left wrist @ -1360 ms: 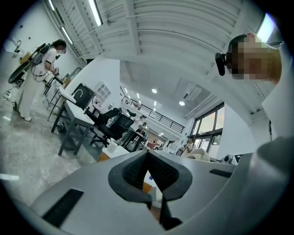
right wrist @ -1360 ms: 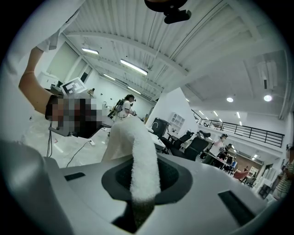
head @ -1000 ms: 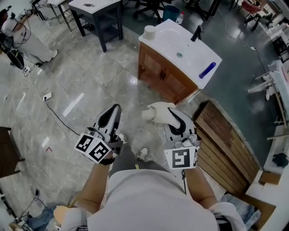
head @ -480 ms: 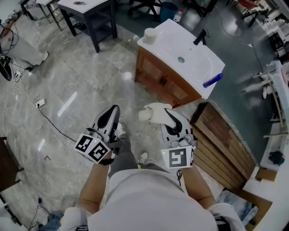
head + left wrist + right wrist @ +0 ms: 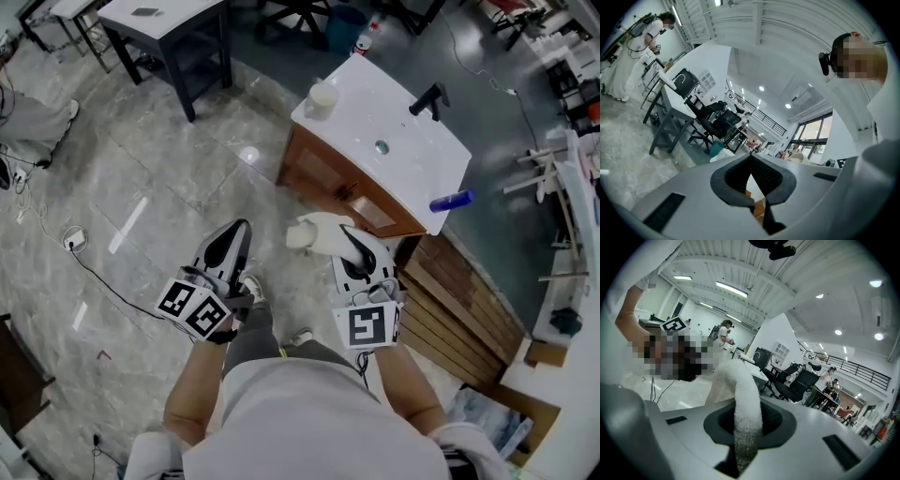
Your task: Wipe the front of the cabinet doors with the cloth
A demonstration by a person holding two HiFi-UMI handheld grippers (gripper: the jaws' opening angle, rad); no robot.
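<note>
Where the cloth is: the white fluffy cloth (image 5: pixel 317 230) hangs pinched in the right gripper (image 5: pixel 349 231), in the air short of the cabinet and not touching it. The right gripper view shows the jaws clamped on a strip of it (image 5: pixel 743 399).
Left gripper (image 5: pixel 241 225): its jaws are pressed together with nothing between them. It is held beside the right one, over the floor.
Cabinet doors: the brown wooden cabinet doors (image 5: pixel 326 180) stand ahead of both grippers, their fronts turned toward the person.
Step in hand: closing in on the doors, as I read it, with wiping not yet begun.
Doing it well: lay the loose bunched end flat on the wood rather than the jaw tips. Press lightly, stroke along each panel and work round the dark handles (image 5: pixel 349 192). Keep the pinch firm so the cloth does not drag out.
White basin top (image 5: pixel 412 122): it caps the cabinet. Its bowl shows only a drain (image 5: pixel 382 147), with a black tap (image 5: pixel 429 97) at the back.
Cream round tub (image 5: pixel 322 96): stands on the top's corner, and its contents cannot be seen.
Blue tube (image 5: pixel 453 200): lies at the top's edge.
Teal bin (image 5: pixel 345 21): stands beyond the cabinet, contents not visible.
</note>
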